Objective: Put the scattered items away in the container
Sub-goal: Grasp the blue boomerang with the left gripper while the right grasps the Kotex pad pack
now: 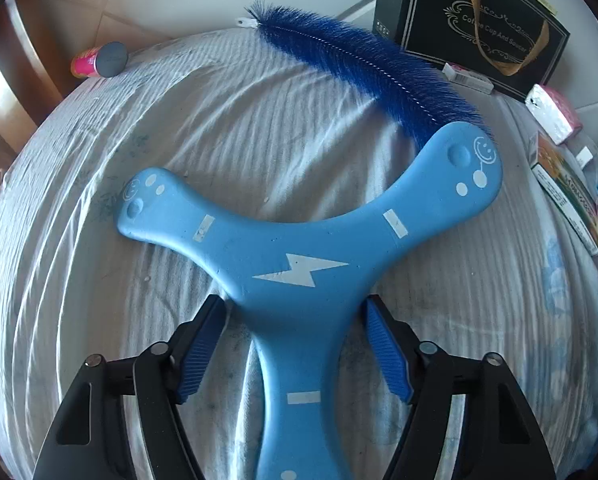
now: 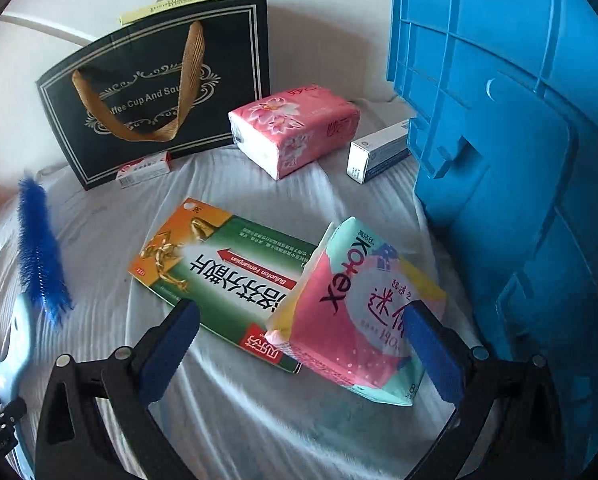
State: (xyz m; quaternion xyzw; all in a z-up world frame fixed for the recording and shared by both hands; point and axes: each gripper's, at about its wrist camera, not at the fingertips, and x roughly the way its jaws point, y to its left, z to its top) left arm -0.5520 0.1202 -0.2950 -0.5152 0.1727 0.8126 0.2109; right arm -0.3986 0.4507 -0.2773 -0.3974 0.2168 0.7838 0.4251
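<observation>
Looking through both wrist views, I report:
Left gripper [image 1: 295, 344]: jaws spread wide, one on either side of the stem of the light blue three-armed plastic boomerang [image 1: 295, 256]; I see gaps on both sides, so nothing is clamped.
Boomerang: flat on the wrinkled white cloth surface [image 1: 139, 120], two arms reaching ahead of my left gripper.
Dark blue bristle brush [image 1: 363, 68]: ahead and to the right, its near end at the boomerang's right tip.
Right gripper [image 2: 299, 344]: wide open, holding nothing; the pink and mint Kotex pad pack [image 2: 355, 320] lies between its fingers, against the right one.
Green and orange flat medicine box [image 2: 223, 272]: just ahead, partly under the pack.
Blue plastic crate [image 2: 499, 160]: close on the right.
Black paper gift bag with gold ribbon handles [image 2: 155, 92]: far ahead-left; pink tissue pack [image 2: 295, 128] beside it.
</observation>
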